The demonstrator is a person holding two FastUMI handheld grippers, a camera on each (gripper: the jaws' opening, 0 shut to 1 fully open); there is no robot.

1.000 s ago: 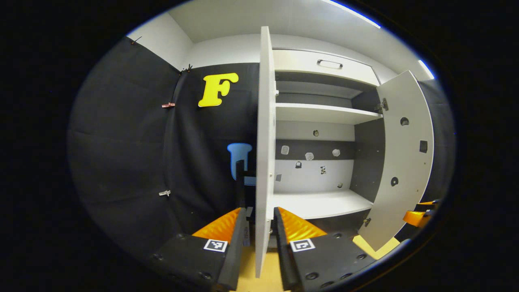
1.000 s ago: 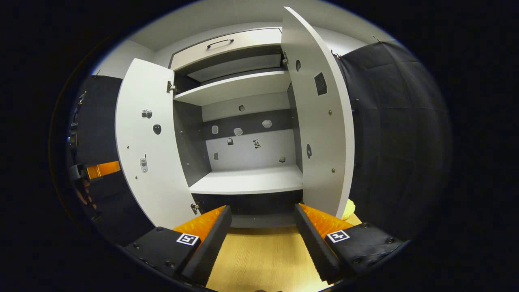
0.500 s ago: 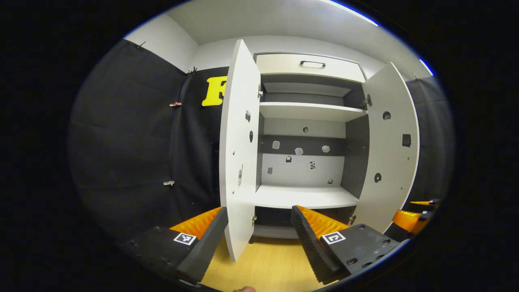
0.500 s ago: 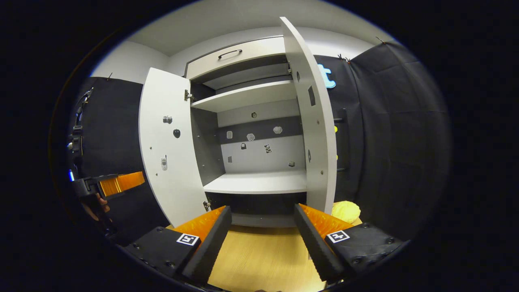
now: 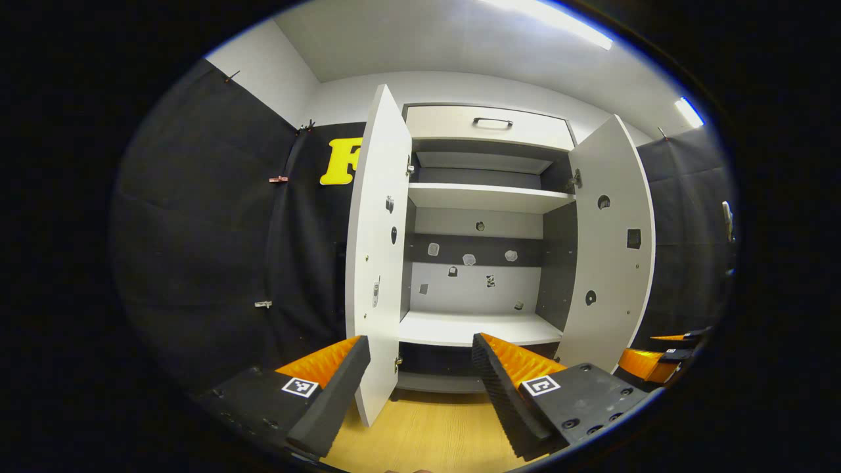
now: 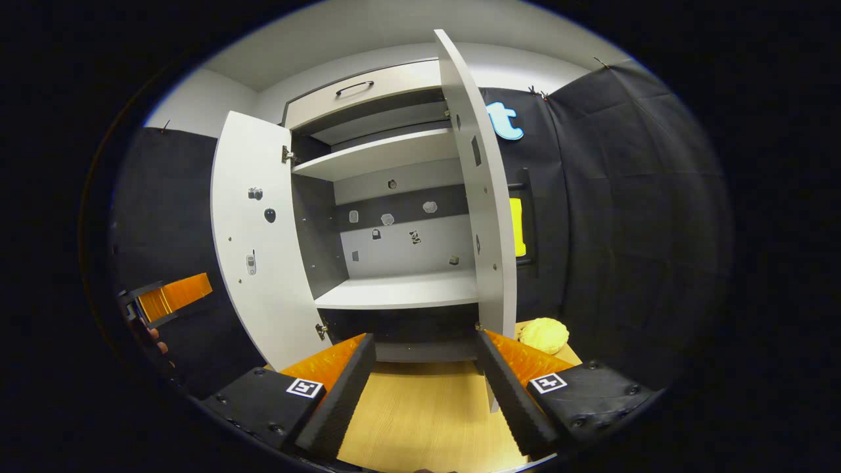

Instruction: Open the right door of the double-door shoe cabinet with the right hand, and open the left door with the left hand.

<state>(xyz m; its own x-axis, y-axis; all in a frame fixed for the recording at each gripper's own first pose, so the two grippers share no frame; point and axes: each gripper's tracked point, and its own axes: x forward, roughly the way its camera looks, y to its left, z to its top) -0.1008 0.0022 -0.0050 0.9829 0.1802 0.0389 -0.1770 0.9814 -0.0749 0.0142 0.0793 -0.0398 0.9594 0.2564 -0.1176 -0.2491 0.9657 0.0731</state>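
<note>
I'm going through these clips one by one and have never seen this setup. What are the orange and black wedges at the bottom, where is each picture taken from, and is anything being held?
There is no robot here. A person holds a two-finger tool in each hand, and a fisheye camera rides on each one, looking forward along its fingers. The wedges are those fingers: the left tool in the left gripper view, the right tool in the right gripper view. Both stand open and hold nothing.

Ahead is a white shoe cabinet with both doors swung open: the left door and the right door. Inside are bare white shelves and a back panel with small stickers. A closed drawer with a dark handle sits on top.

On the wooden floor, beside the right door, lies a yellow lumpy object; I cannot tell what it is.
</note>
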